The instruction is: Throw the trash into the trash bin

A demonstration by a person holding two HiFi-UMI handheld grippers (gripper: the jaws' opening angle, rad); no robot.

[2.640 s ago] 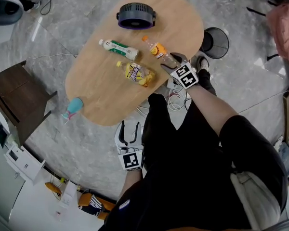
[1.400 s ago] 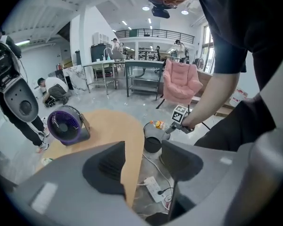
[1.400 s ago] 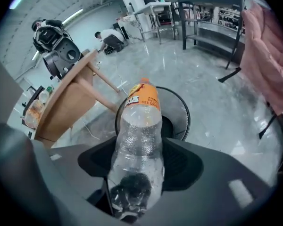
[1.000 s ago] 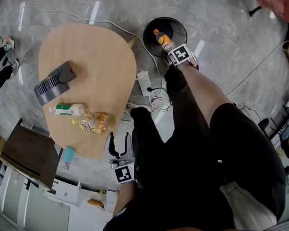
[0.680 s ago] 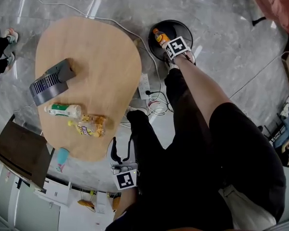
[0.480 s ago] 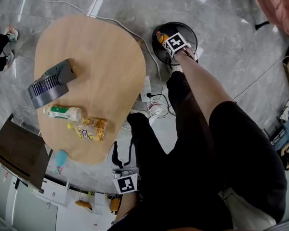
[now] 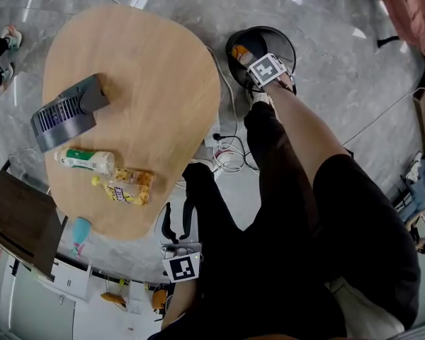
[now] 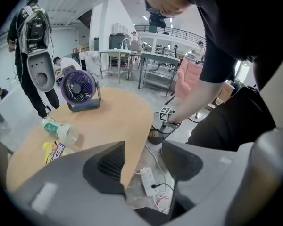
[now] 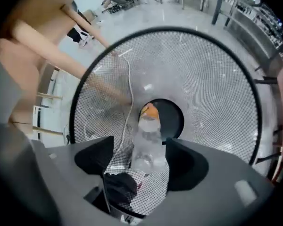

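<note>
Jaws of the right gripper (image 9: 140, 150), just opening, stand slack around the bottle (image 9: 148, 126) over the trash bin (image 9: 217, 102); probably light, slick, crushable, so grip mid-body; left gripper (image 8: 142, 157) gapes empty.

I wear a black short-sleeved top (image 7: 368, 211) and black trousers (image 7: 269, 144), with a light-coloured shoe (image 7: 261, 98) at the foot. My left gripper (image 7: 177, 214) is a smooth grey shell with dark ribbed pads (image 8: 108, 161). Its white cube (image 7: 182, 268) carries a black square marker.
</note>
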